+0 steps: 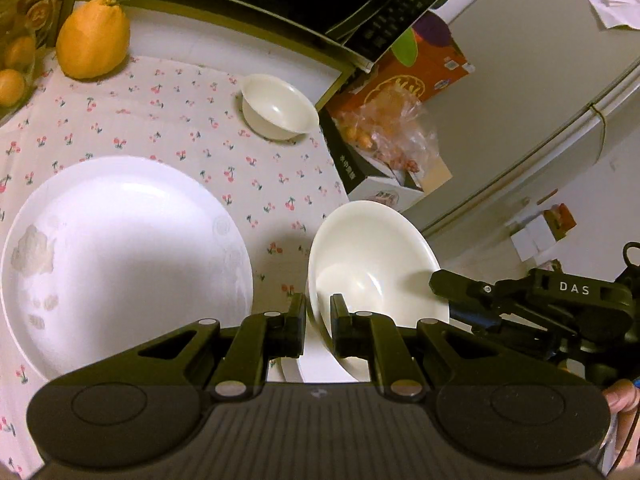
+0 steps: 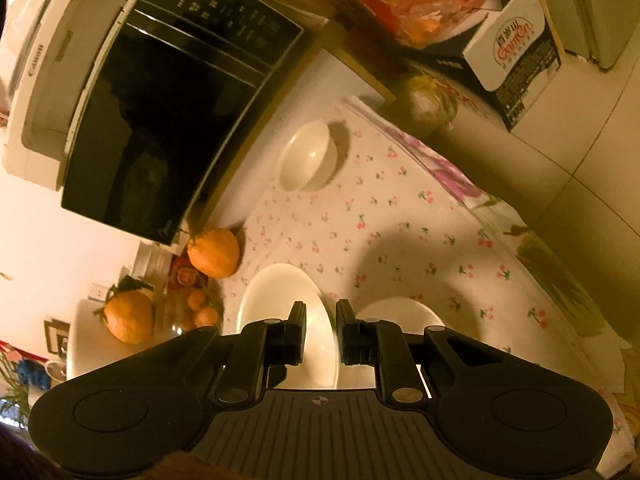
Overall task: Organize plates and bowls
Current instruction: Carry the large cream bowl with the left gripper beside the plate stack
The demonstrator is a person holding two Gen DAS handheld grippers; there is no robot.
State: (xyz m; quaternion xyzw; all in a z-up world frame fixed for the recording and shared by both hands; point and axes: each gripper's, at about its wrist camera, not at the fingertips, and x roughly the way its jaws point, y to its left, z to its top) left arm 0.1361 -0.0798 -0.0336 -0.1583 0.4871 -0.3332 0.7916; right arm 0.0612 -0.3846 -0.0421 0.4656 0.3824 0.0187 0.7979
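In the left wrist view my left gripper is shut on the near rim of a white bowl, tilted up at the table's right edge. My right gripper reaches in from the right to the bowl's far rim. A large white plate lies to the left. A small white bowl stands further back. In the right wrist view my right gripper is shut on the rim of the tilted white bowl. The plate shows behind the right finger, and the small bowl stands beyond.
A cherry-print cloth covers the table. A black microwave stands at the back. A large orange citrus fruit sits near it, with smaller oranges beside. Boxes and a bag of fruit stand past the table's right edge, near a fridge.
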